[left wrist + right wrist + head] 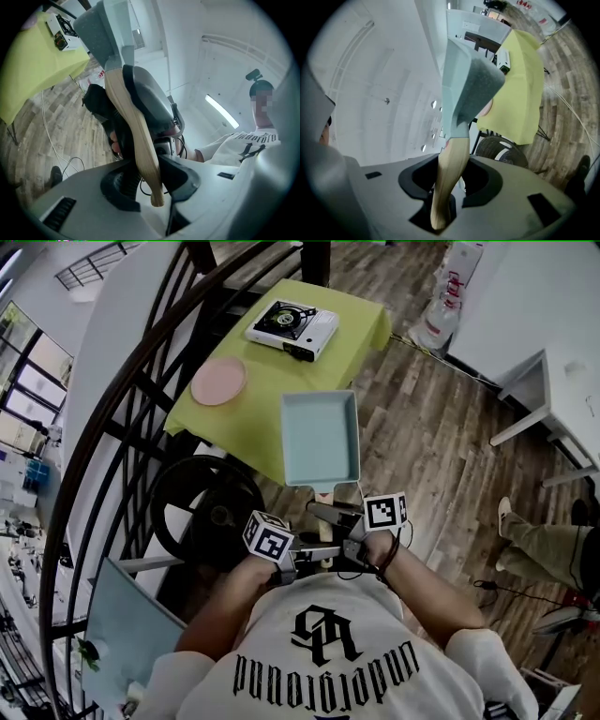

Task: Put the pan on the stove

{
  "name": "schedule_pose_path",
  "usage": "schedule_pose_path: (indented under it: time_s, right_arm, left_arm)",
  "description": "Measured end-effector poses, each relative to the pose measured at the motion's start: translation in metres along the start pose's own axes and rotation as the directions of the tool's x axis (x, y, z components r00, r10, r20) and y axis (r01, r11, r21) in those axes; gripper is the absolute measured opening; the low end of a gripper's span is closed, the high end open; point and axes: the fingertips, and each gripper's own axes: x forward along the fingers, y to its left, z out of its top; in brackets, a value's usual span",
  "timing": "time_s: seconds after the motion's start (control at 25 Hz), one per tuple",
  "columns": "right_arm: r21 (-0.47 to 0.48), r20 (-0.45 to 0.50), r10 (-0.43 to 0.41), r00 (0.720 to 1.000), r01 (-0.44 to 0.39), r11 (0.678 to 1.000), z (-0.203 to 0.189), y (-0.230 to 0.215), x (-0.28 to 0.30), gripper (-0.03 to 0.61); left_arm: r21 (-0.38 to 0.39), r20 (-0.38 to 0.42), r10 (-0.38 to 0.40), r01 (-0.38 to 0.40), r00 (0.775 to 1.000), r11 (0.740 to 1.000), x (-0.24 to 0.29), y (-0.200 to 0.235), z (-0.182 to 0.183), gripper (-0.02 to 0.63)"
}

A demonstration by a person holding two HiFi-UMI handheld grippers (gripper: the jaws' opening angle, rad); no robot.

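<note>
Pale blue and rectangular, the pan [321, 437] was found held clear of any surface. In the head view its body was seen over the near edge of the table [246, 418] and the plank floor [422, 427]. It was judged roughly level, with its wooden handle [324, 493] directed back toward the person.

The left gripper [317, 555] was found closed on the handle. In the left gripper view the wood was seen pinched between the two jaws, with its tip projecting just past them toward the camera.

The right gripper [326, 514] was found clamped on the same handle, between the left gripper and the pan body. In the right gripper view the handle was seen wedged between the jaws, with contact on both sides.

The two grippers were recorded coming at the handle from opposite sides, just beside each other.

The stove [292, 326], a white single-burner unit, was found at the far end of the table on a yellow-green cloth [356, 320], well apart from the pan. A pink plate [218, 381] was noted on the cloth to the left, touching neither stove nor pan.
</note>
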Motion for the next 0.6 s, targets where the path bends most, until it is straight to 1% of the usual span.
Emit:
schedule_pose_path:
  time_s: [0.2,0.36,0.6]
  right_arm:
    - [0.010,0.008,-0.012,1.000,0.012,1.000,0.053,-0.026,-0.034,0.144]
    - [-0.004,0.017,-0.023,1.000,0.023,1.000,0.098,-0.045,-0.066,0.144]
    - [-0.002,0.042,-0.029,0.999,0.029,1.000,0.158,-0.056,-0.108,0.144]
  left_arm:
    - [-0.014,-0.021,-0.016,0.015,1.000,1.000,0.040,0.021,0.049,0.121]
    - [-0.002,-0.047,-0.019,0.019,0.999,1.000,0.077,0.036,0.090,0.120]
    - [0.016,-0.055,-0.024,0.025,0.998,1.000,0.119,0.043,0.146,0.121]
